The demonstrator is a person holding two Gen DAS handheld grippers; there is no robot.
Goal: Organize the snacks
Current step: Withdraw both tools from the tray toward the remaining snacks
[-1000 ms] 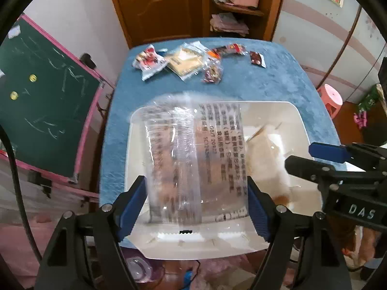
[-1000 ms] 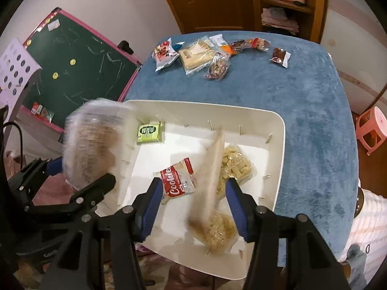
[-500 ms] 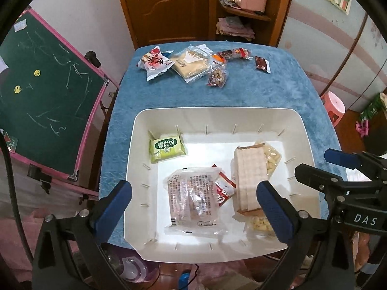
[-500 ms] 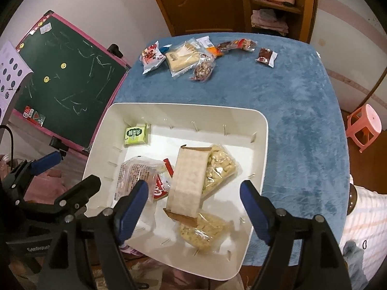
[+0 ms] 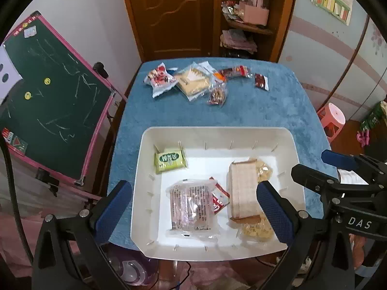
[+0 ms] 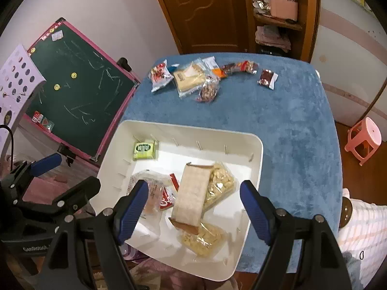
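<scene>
A white bin (image 5: 266, 131) (image 6: 256, 169) sits on the near end of a blue table. Inside lie a green packet (image 5: 170, 160) (image 6: 144, 149), a clear wrapped snack pack (image 5: 191, 207), a red cookie packet (image 5: 219, 199), a tan box (image 5: 243, 191) (image 6: 192, 191) and bags of pale snacks (image 6: 219, 186). More snack packets (image 5: 193, 84) (image 6: 191, 77) lie at the table's far end. My left gripper (image 5: 193, 211) is open and empty above the bin's near side. My right gripper (image 6: 193, 211) is open and empty above the bin's near right part.
A green chalkboard (image 5: 48, 111) with a pink frame leans left of the table. A pink stool (image 6: 362, 140) stands on the floor at right. A wooden door and shelf (image 5: 244, 19) are behind the table. The blue tabletop (image 6: 297, 125) lies between the bin and the far packets.
My left gripper let go of the clear snack pack and my right let go of the tan box; both now lie in the bin. Both grippers opened and rose back.
</scene>
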